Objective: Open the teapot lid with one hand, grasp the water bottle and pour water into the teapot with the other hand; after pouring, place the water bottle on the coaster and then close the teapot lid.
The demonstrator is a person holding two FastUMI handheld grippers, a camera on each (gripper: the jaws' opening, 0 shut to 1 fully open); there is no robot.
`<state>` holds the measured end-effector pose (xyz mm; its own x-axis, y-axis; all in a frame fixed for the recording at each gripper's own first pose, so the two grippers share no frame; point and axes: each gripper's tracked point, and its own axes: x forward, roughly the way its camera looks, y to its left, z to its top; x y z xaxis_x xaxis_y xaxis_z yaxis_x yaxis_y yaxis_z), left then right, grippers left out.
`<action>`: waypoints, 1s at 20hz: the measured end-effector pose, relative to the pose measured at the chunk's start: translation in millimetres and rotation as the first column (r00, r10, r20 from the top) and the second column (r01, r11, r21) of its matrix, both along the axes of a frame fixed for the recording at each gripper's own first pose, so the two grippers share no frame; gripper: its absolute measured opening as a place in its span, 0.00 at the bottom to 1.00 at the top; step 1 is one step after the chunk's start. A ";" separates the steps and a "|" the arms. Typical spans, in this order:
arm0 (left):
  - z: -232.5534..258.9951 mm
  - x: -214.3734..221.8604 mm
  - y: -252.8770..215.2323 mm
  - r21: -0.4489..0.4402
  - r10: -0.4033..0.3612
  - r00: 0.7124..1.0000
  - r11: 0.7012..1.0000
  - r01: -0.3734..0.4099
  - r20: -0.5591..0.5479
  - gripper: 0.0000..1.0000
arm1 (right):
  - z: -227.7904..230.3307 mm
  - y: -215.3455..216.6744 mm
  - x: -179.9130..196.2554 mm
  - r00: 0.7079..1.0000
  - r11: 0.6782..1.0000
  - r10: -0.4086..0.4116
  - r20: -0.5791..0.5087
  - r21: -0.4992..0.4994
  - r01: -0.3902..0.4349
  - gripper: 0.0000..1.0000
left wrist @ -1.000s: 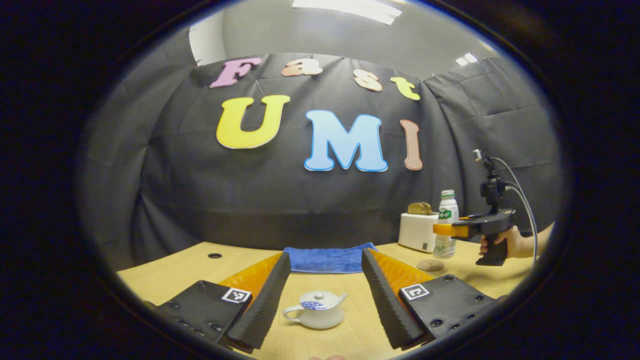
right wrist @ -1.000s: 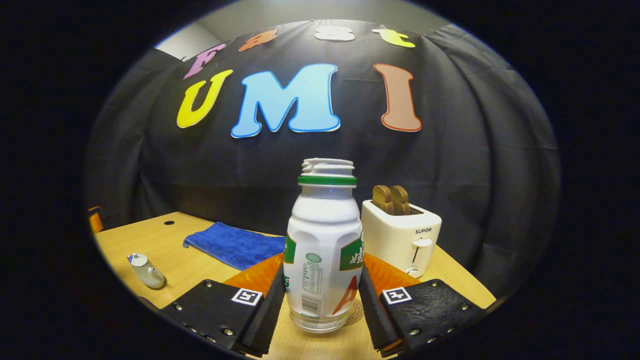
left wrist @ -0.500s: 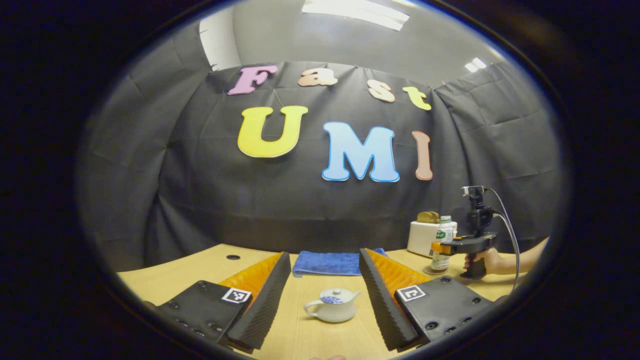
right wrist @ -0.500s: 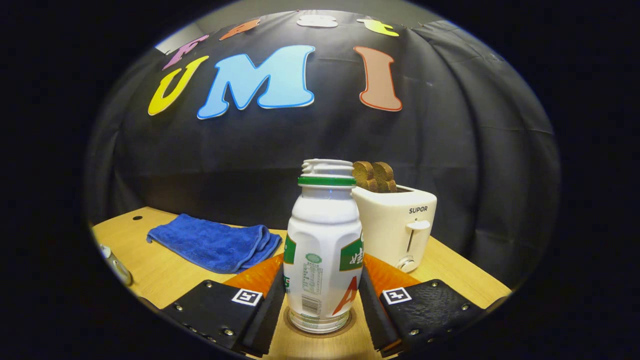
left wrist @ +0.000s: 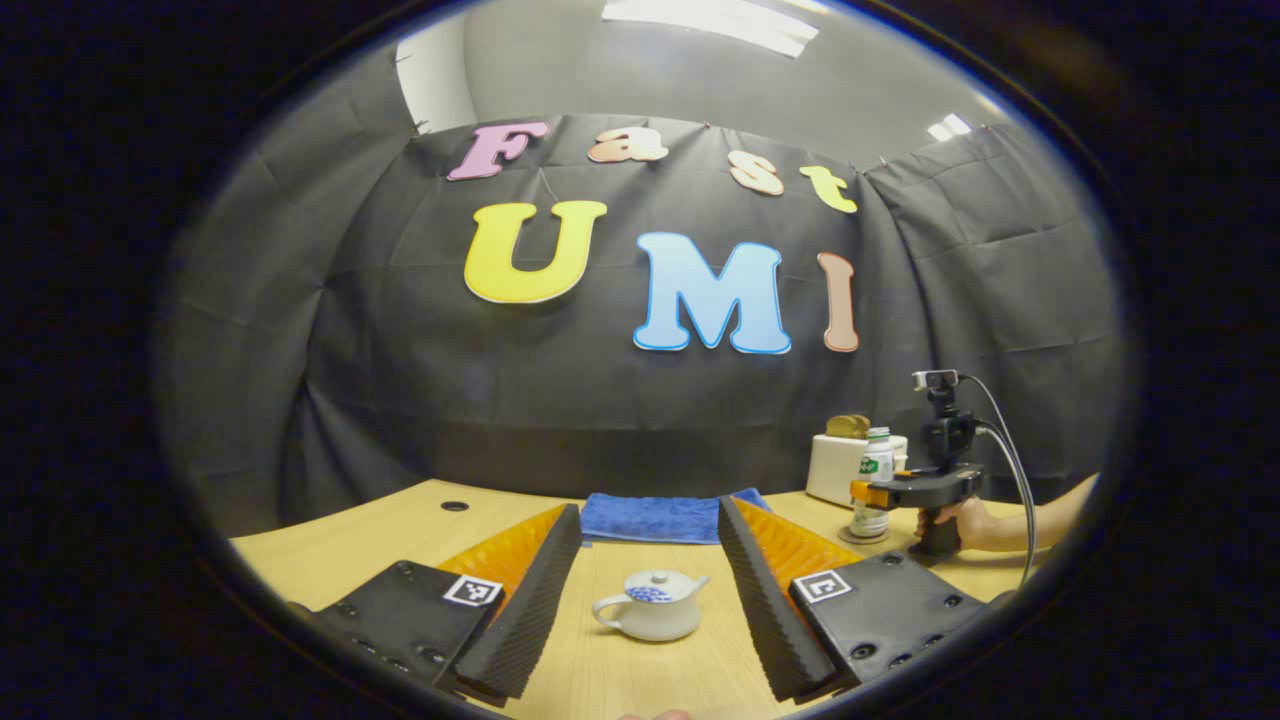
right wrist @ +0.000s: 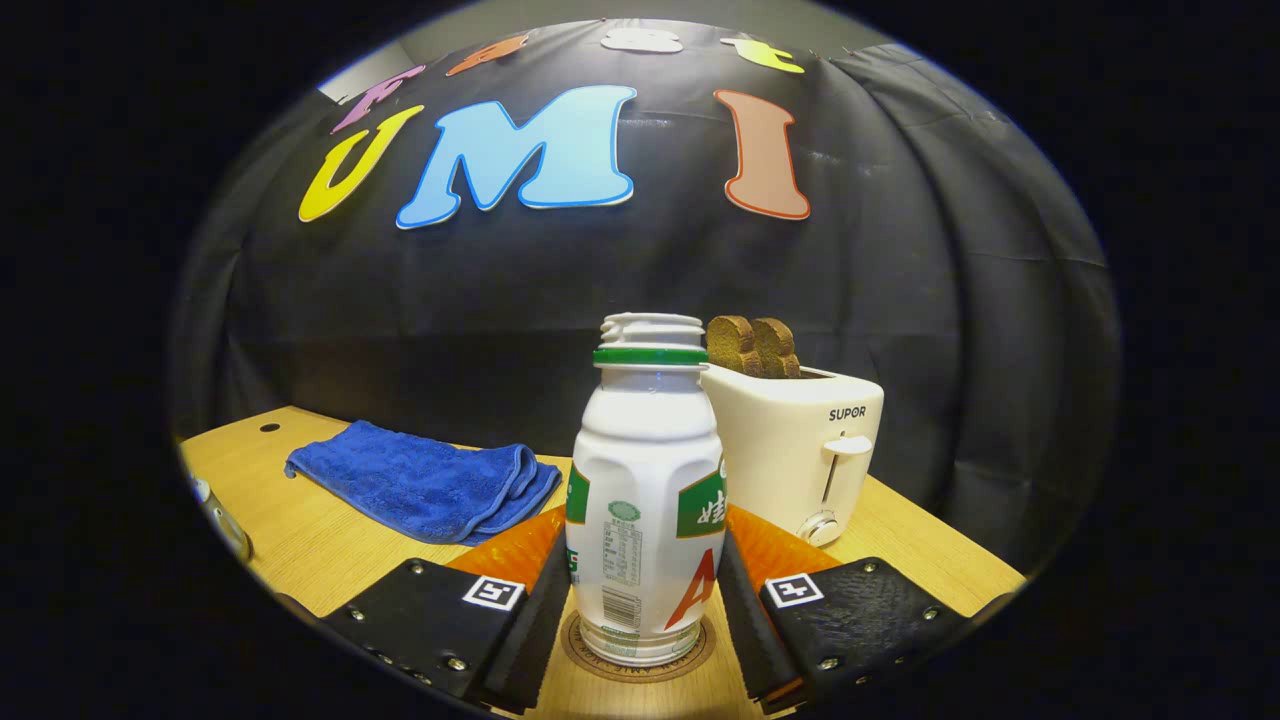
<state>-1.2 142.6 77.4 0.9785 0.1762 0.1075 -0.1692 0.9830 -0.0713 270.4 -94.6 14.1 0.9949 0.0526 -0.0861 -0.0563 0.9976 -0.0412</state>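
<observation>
While right gripper (right wrist: 645, 610) jaws clasp bottle (right wrist: 647, 500) on coaster (right wrist: 640, 662), left gripper (left wrist: 648, 600) jaws gape

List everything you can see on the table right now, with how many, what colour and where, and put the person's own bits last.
teapot: one, white with a blue pattern, lid on, table front, between the left claw's fingers.
water bottle: one, white with green band, uncapped, upright on the coaster.
coaster: one, brown, under the bottle.
towel: one, blue, folded, at the table's back.
toaster: one, white, behind the bottle, two brown slices in it.
table: one, light wood.
left claw: open, apart from the teapot.
right claw: fingers against the bottle's sides.
hand: one, holding the right claw's handle.
</observation>
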 end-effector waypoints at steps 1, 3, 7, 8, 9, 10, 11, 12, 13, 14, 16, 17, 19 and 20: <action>0.1 -2.5 0.9 0.000 0.004 1.000 1.000 -0.004 0.004 0.95 | -0.9 -0.8 -1.7 1.000 1.000 -0.001 -0.004 -0.005 0.001 0.73; 0.9 -0.5 0.4 0.005 0.007 1.000 1.000 -0.007 0.004 0.95 | 1.2 -3.6 -3.0 1.000 1.000 -0.007 0.003 -0.008 0.007 0.76; 3.8 -4.9 -1.7 0.019 0.009 1.000 1.000 -0.009 0.004 0.95 | 19.0 -7.3 -9.6 0.999 0.999 -0.012 0.040 -0.032 0.013 0.91; 4.5 -6.1 -2.9 0.019 0.009 1.000 1.000 -0.010 0.009 0.96 | 25.7 -7.5 -14.0 0.999 0.999 -0.009 0.053 -0.034 0.011 0.92; 5.7 -7.7 -3.8 0.015 0.010 1.000 1.000 -0.010 0.014 0.96 | 33.0 -7.3 -18.8 0.998 0.999 -0.006 0.065 -0.037 0.008 0.92; 6.1 -9.0 -5.9 0.011 0.009 1.000 1.000 -0.009 0.017 0.96 | 39.8 -6.0 -26.1 0.997 0.999 0.000 0.075 -0.044 0.003 0.92; 7.6 -10.9 -8.1 0.007 0.008 1.000 1.000 -0.009 0.021 0.96 | 48.5 -5.9 -37.0 0.996 0.999 0.003 0.088 -0.052 0.001 0.93; 6.5 -12.1 -11.8 0.003 0.009 1.000 1.000 -0.009 0.021 0.96 | 58.3 -6.1 -51.4 0.994 0.998 0.009 0.106 -0.057 -0.003 0.94; 5.1 -13.8 -14.4 0.001 0.010 1.000 1.000 -0.010 0.020 0.96 | 70.3 -5.1 -70.1 0.992 0.999 0.011 0.126 -0.050 -0.005 0.96; 0.5 -13.7 -18.6 -0.004 0.012 1.000 1.000 -0.012 0.017 0.96 | 78.3 -4.6 -92.0 0.990 0.999 0.004 0.140 -0.032 0.000 0.96; -9.6 -8.6 -30.4 -0.030 0.007 1.000 1.000 -0.006 0.013 0.99 | 73.7 -4.5 -142.3 0.994 0.999 -0.047 0.094 0.016 0.045 0.95; -17.5 -3.5 -40.3 -0.059 -0.005 1.000 0.998 0.005 0.003 0.99 | 64.6 6.2 -168.6 0.997 0.998 -0.046 0.068 0.053 0.043 0.95; -40.1 7.5 -63.9 -0.099 -0.027 0.999 0.995 0.024 -0.026 0.99 | 48.4 39.9 -214.1 0.998 0.994 -0.012 0.066 0.110 0.004 0.97; -52.1 11.5 -72.1 -0.103 -0.024 0.999 0.994 0.019 -0.047 0.99 | 33.6 53.4 -230.4 0.998 0.993 -0.008 0.064 0.122 0.000 0.97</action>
